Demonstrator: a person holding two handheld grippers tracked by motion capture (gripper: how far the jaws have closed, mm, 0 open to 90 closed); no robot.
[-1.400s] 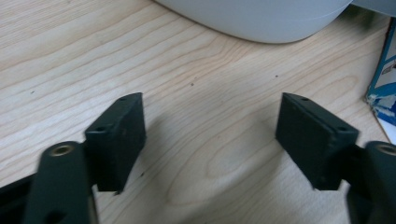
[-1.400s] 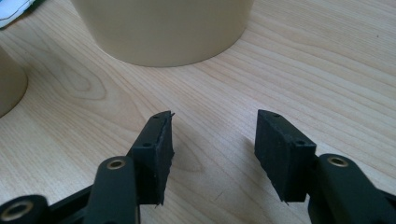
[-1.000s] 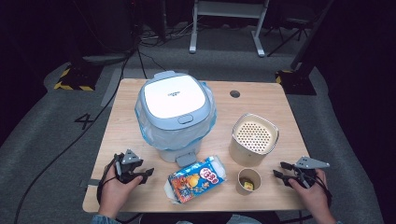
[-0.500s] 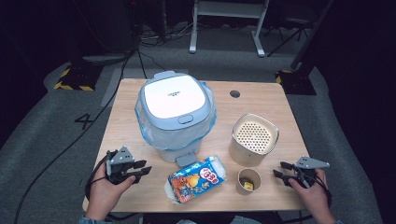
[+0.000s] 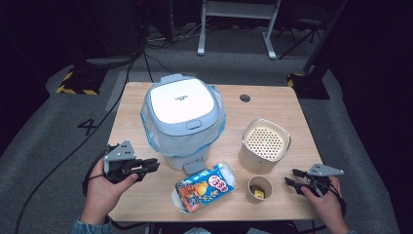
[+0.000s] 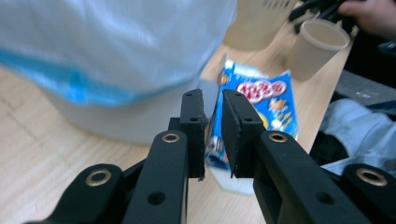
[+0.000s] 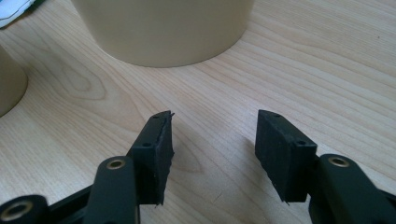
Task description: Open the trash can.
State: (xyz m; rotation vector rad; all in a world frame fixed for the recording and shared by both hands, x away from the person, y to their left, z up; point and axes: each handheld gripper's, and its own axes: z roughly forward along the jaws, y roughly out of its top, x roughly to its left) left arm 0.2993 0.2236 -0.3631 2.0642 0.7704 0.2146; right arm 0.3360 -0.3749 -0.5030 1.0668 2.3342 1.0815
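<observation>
High view has your left gripper (image 5: 155, 165) held over the desk's (image 5: 272, 107) left front corner, pointing at the snack pack (image 5: 204, 186), which lies flat near the front edge, just in front of the lidded bin (image 5: 182, 117) with the blue liner. Its jaws have just been closing and are down to a narrow slit with nothing in it. Your right gripper (image 5: 290, 176) sits low at the right front, jaws apart and empty, aimed at the paper cup (image 5: 259, 188) standing just in front of the beige canister (image 5: 265, 145).
</observation>
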